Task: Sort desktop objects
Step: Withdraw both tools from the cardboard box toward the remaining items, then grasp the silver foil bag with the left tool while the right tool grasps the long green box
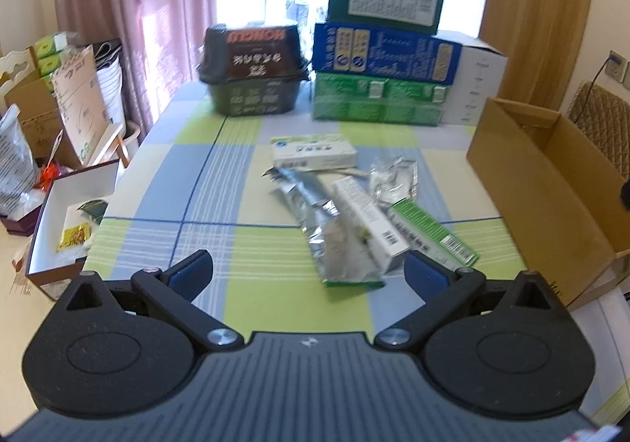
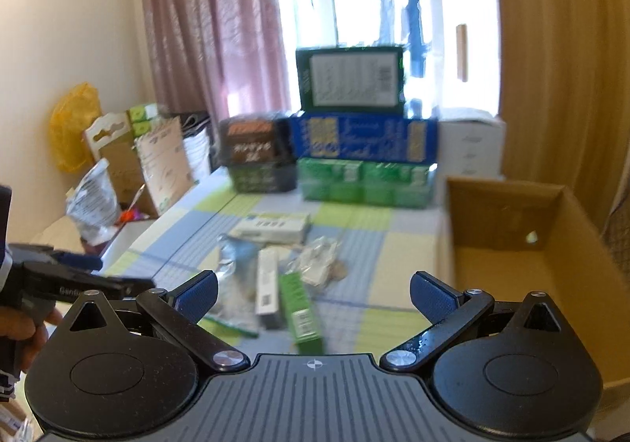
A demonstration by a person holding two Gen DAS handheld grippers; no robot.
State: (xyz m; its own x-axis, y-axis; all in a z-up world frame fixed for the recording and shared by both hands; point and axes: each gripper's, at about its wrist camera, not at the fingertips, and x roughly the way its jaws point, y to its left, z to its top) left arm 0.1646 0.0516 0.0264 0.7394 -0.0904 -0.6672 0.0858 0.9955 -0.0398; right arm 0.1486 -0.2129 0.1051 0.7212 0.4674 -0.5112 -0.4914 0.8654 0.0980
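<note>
On the blue-green checked tablecloth (image 1: 204, 182): small boxes and foil packets (image 1: 346, 213) mid-table, open brown cardboard box (image 1: 551, 182) right, pink curtains (image 1: 130, 9) far. Left gripper (image 1: 309, 274) and right gripper (image 2: 314, 294) spread, empty.

My table (image 1: 197, 182), in its checked cloth, is carrying a cardboard box (image 1: 551, 182) at its right edge, stacked cartons (image 1: 386, 84) at the back, and a small white box (image 1: 315, 152) lying mid-table among foil packets (image 1: 315, 213).
</note>
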